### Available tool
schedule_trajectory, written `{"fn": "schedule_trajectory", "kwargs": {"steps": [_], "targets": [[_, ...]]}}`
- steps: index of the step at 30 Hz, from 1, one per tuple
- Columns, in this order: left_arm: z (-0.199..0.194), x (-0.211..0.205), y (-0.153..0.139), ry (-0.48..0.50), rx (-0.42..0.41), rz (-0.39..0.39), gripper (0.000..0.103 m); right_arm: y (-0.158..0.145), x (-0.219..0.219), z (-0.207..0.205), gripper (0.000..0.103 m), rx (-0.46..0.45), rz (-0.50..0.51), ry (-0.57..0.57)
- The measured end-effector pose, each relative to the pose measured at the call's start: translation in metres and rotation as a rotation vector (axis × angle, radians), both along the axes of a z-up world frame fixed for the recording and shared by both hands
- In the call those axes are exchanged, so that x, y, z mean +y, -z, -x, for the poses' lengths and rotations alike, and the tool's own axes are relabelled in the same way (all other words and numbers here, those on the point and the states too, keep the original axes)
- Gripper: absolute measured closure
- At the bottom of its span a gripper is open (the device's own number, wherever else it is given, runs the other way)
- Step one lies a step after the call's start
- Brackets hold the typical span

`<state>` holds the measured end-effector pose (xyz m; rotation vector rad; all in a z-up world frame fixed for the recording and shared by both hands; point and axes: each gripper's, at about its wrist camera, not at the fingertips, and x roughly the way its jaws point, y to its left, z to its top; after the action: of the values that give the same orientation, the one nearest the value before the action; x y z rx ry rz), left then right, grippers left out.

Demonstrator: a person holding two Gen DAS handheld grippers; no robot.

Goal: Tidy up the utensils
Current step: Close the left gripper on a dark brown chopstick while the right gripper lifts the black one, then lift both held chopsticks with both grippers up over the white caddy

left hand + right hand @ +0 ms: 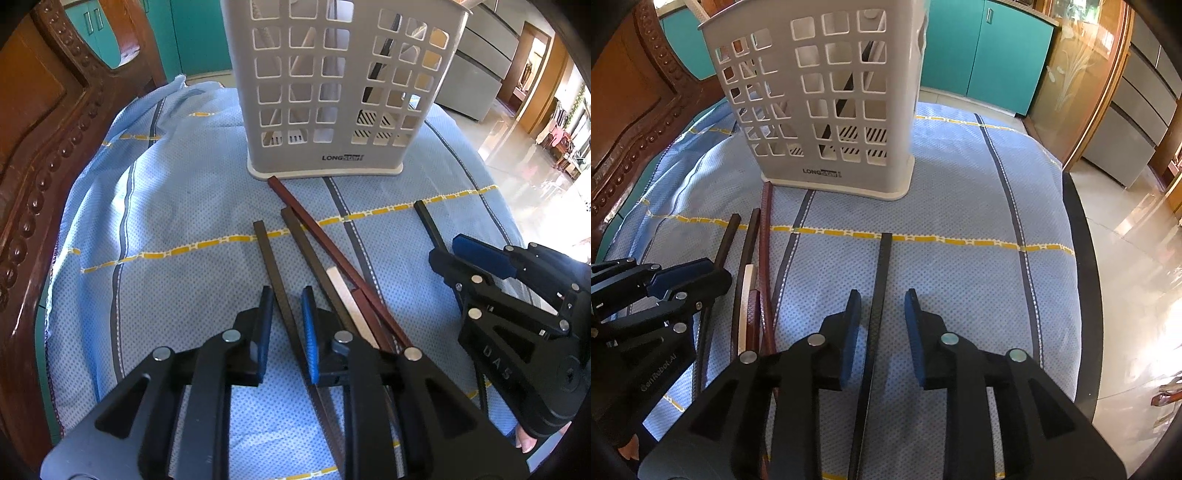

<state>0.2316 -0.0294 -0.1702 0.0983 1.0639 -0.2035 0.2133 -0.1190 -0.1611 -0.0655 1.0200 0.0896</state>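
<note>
left gripper (287, 325) narrowly parted around a dark square chopstick (275, 284); right gripper (882, 328) stands wider, straddling a black square chopstick (879, 295), pads clear

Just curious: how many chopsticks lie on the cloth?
6: black one between right jaws, dark one between left jaws, four bunched beside it; basket holds more.

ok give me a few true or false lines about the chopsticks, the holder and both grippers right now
1. The white holder stands upright on the blue cloth. True.
2. The right gripper straddles a black chopstick. True.
3. The holder is empty. False: sticks show through its holes.
4. The left gripper is lifting a chopstick clear of the cloth. False: the dark chopstick between its jaws lies on the cloth.
5. A reddish chopstick reaches the holder's base. True.
</note>
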Motion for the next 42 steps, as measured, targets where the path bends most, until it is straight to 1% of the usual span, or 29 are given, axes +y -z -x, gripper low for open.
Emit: {"fn": "schedule_trajectory", "kwargs": {"steps": [2, 3, 4, 7, 9, 13, 19, 23, 26, 30, 33, 38, 42], "targets": [[0.001, 0.000, 0.000, -0.002, 0.001, 0.005, 0.086, 0.000, 0.000, 0.000, 0.095, 0.004, -0.018, -0.008], [0.001, 0.001, -0.001, -0.004, 0.002, 0.009, 0.087, 0.000, 0.000, -0.001, 0.095, 0.006, -0.024, -0.010], [0.001, 0.002, -0.001, -0.009, 0.001, 0.009, 0.092, 0.000, 0.000, 0.000, 0.095, 0.006, -0.026, -0.013], [0.000, 0.008, -0.001, -0.025, 0.005, 0.035, 0.093, -0.002, 0.001, 0.000, 0.096, 0.002, -0.040, -0.020], [0.000, 0.011, -0.003, -0.032, -0.002, 0.048, 0.095, -0.006, 0.001, 0.002, 0.096, -0.015, -0.046, -0.024], [0.005, 0.014, -0.017, -0.036, -0.073, 0.041, 0.096, -0.019, 0.000, 0.006, 0.096, -0.075, -0.040, -0.029], [0.017, 0.019, -0.042, -0.038, -0.159, 0.062, 0.096, -0.034, -0.004, 0.012, 0.096, -0.130, -0.062, -0.023], [0.031, 0.023, -0.066, -0.030, -0.223, 0.087, 0.096, -0.063, -0.009, 0.028, 0.096, -0.220, -0.074, -0.045], [0.043, 0.026, -0.087, -0.021, -0.273, 0.119, 0.096, -0.094, -0.017, 0.050, 0.096, -0.305, -0.098, -0.076], [0.066, 0.031, -0.126, -0.011, -0.367, 0.160, 0.096, -0.125, -0.030, 0.076, 0.096, -0.397, -0.143, -0.094], [0.082, 0.035, -0.153, -0.006, -0.434, 0.182, 0.096, -0.151, -0.040, 0.094, 0.096, -0.461, -0.175, -0.083], [0.096, 0.038, -0.204, 0.011, -0.535, 0.218, 0.096, -0.194, -0.055, 0.101, 0.096, -0.535, -0.248, -0.078], [0.091, 0.040, -0.243, 0.016, -0.604, 0.249, 0.096, -0.230, -0.057, 0.085, 0.096, -0.555, -0.310, -0.082]]}}
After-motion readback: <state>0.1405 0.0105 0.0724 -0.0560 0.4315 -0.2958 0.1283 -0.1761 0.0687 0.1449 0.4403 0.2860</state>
